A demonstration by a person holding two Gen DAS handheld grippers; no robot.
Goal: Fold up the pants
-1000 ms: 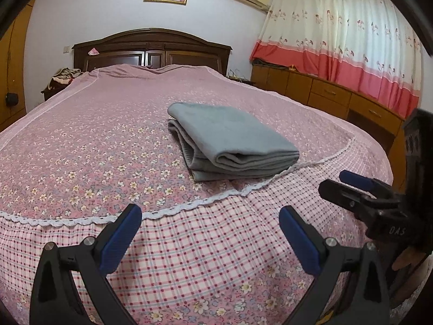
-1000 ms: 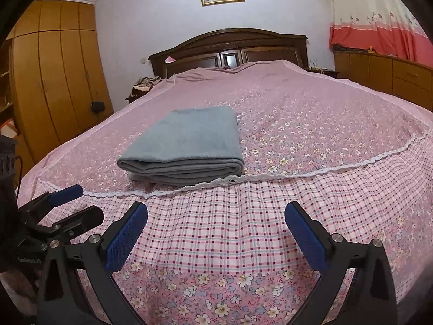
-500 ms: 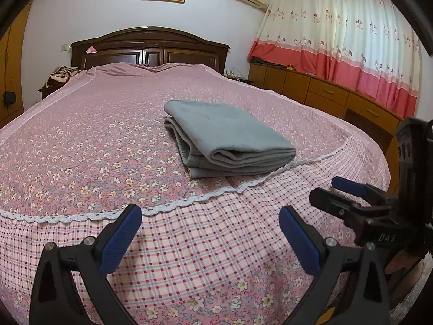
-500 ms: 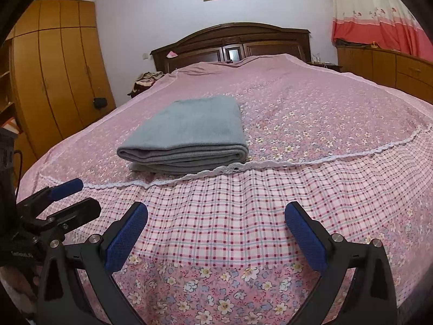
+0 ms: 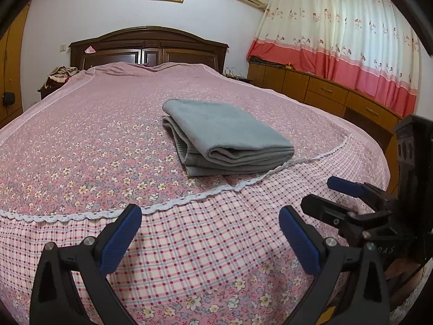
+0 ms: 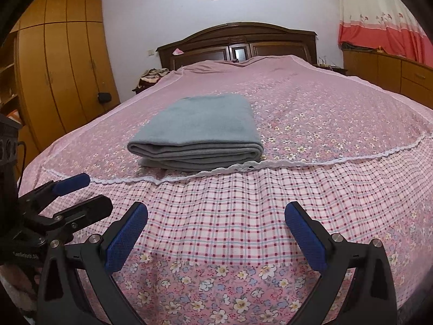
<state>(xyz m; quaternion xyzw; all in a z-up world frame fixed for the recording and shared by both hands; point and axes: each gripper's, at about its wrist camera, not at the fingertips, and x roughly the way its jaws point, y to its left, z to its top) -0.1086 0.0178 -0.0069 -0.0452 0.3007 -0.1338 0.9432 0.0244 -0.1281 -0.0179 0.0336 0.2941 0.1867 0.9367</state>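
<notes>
Ahead of both released tongs, left (image 5: 208, 235) and right (image 6: 216, 233), the pants (image 6: 200, 127) lie fully folded on the bed (image 6: 324, 124); nothing seems left.

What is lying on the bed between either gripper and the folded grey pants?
Nothing visible. The pants lie folded on the bedspread, just past its white lace trim. Between them and the open left gripper and open right gripper there is only bare checked and flowered cover.
</notes>
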